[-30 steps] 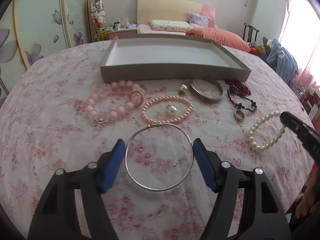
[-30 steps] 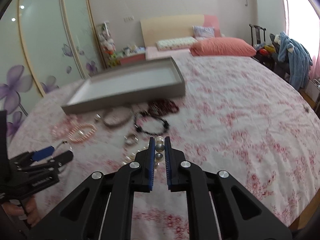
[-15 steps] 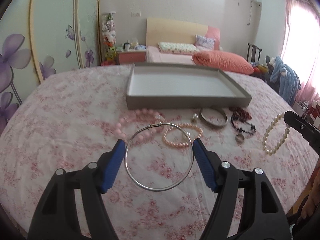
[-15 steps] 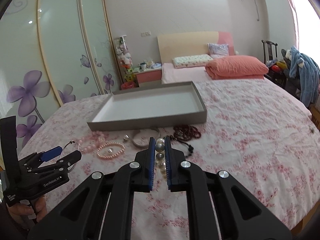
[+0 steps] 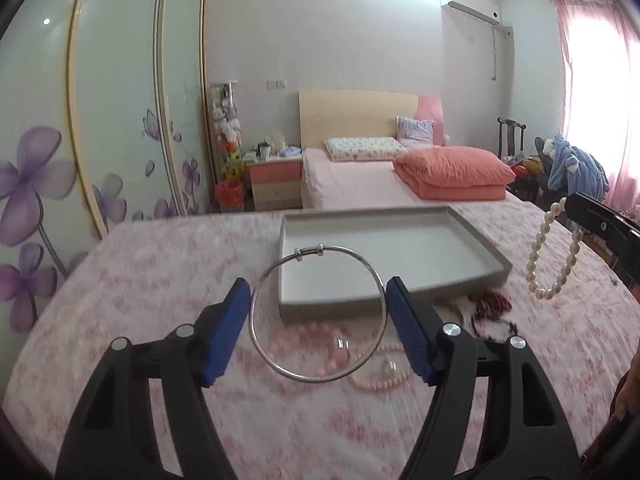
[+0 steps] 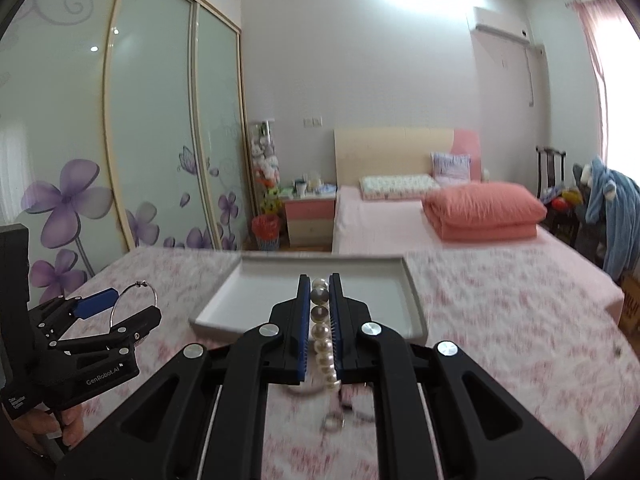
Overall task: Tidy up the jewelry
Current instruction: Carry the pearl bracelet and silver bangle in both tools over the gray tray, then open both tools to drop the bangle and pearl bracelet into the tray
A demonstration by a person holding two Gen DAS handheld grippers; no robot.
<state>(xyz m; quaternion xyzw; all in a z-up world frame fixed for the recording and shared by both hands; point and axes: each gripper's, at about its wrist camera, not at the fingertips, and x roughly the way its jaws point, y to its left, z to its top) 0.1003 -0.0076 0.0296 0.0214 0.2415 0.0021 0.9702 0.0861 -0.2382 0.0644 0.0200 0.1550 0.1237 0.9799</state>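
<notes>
Pink floral cloth (image 5: 132, 280) covers the work surface in front of you, with a bed (image 5: 360, 184) and flowered sliding wardrobe doors (image 5: 120, 120) behind it. Your left gripper (image 5: 318, 312) stands wide, its blue pads (image 5: 226, 336) pressing the two sides of a thin silver bangle (image 5: 318, 314). The bangle is held clear of the cloth, roughly upright, with its small clasp beads at the top. Your right gripper (image 6: 320, 320) is closed on a white pearl bracelet (image 6: 322, 336); several pearls sit pinched in a line between the pads. In the left wrist view the rest of that bracelet (image 5: 554, 256) hangs as a loop below the gripper tip, off the surface.

A shallow grey tray (image 5: 480, 248) lies on the cloth beyond both grippers, with no jewelry visible inside it. On the cloth in front of the tray's near wall lie:
- a peach pearl bracelet (image 5: 380, 380);
- a pink bead bracelet (image 5: 320, 344), blurred;
- a dark red bead string (image 5: 494, 304);
- a small ring (image 6: 334, 424), directly below the right gripper.
</notes>
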